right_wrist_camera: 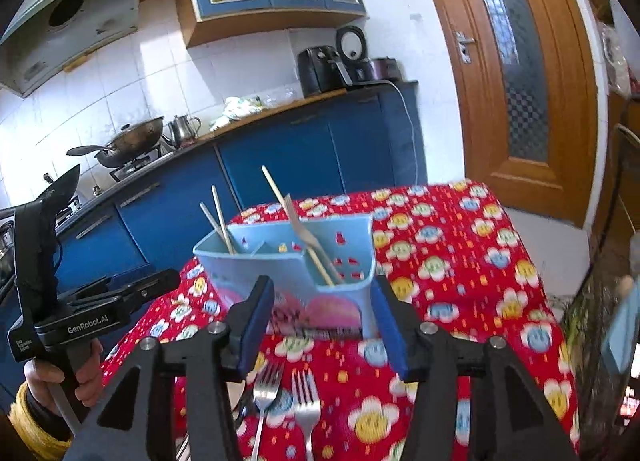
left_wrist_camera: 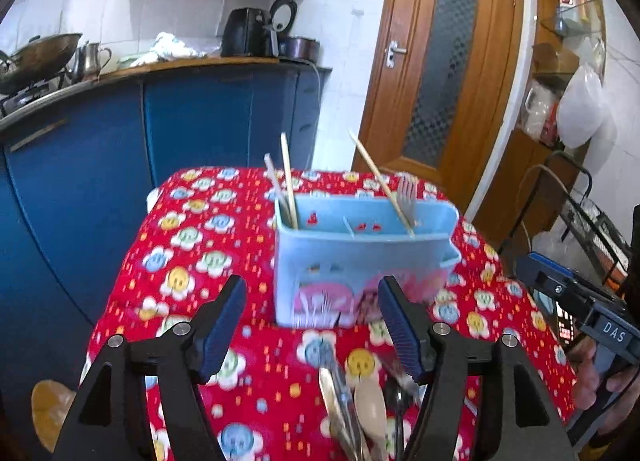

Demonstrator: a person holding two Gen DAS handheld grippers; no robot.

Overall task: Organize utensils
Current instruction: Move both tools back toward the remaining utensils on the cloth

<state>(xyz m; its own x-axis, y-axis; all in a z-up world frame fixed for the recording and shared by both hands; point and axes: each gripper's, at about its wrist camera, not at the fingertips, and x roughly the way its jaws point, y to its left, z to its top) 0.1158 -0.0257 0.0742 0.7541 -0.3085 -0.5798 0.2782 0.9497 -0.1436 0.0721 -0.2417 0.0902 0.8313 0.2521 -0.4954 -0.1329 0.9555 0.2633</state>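
A light blue utensil holder (left_wrist_camera: 360,257) stands on the red flowered tablecloth (left_wrist_camera: 208,253). It holds a pair of chopsticks (left_wrist_camera: 289,185) in its left compartment and a single chopstick (left_wrist_camera: 380,185) with a fork (left_wrist_camera: 407,197) in its right one. My left gripper (left_wrist_camera: 310,325) is open and empty, just in front of the holder. Spoons and other cutlery (left_wrist_camera: 360,409) lie on the cloth below it. In the right wrist view the holder (right_wrist_camera: 296,265) sits ahead of my open, empty right gripper (right_wrist_camera: 322,325), and two forks (right_wrist_camera: 288,397) lie on the cloth under it.
Blue kitchen cabinets (left_wrist_camera: 200,113) with a wok (left_wrist_camera: 36,57), a kettle and an air fryer (left_wrist_camera: 248,33) run behind the table. A wooden door (left_wrist_camera: 444,73) is at the back right. A shelf rack (left_wrist_camera: 560,73) stands to the right.
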